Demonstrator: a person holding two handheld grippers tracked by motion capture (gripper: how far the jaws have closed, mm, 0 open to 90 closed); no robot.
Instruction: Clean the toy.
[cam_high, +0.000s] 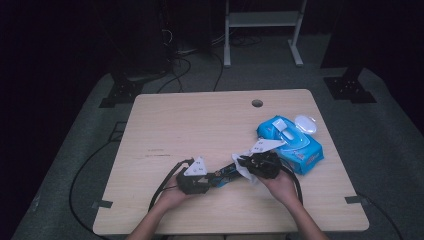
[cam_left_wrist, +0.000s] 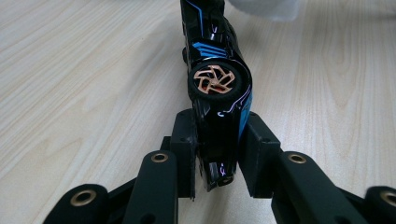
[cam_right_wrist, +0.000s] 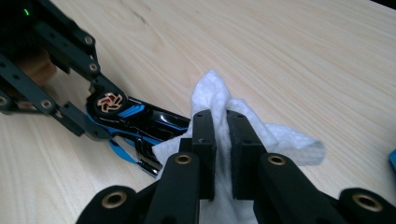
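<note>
A black-and-blue toy car (cam_left_wrist: 217, 79) lies on its side low over the pale wooden worktop (cam_high: 200, 125), near the front edge, one copper-spoked wheel (cam_left_wrist: 214, 80) turned up toward the left gripper view's camera. The left tool (cam_high: 207, 185) has its two black jaws closed on the car's end, pads pressed to either flank — the body runs straight out from between them. At the car's far end a white wipe (cam_right_wrist: 261, 135) is bunched against the glossy bodywork; the right tool (cam_high: 245, 162) has its jaws pinched nearly together on a fold of that wipe, which billows out to both sides of the pads. The person's left hand (cam_high: 172, 196) and right hand (cam_high: 280, 185) come in from the near edge, cables trailing back. Just beyond the right tool sits a blue pack of wipes (cam_high: 292, 142) with its white flap lid (cam_high: 306, 123) open, near the worktop's right edge. A round cable hole (cam_high: 257, 103) marks the far side
</note>
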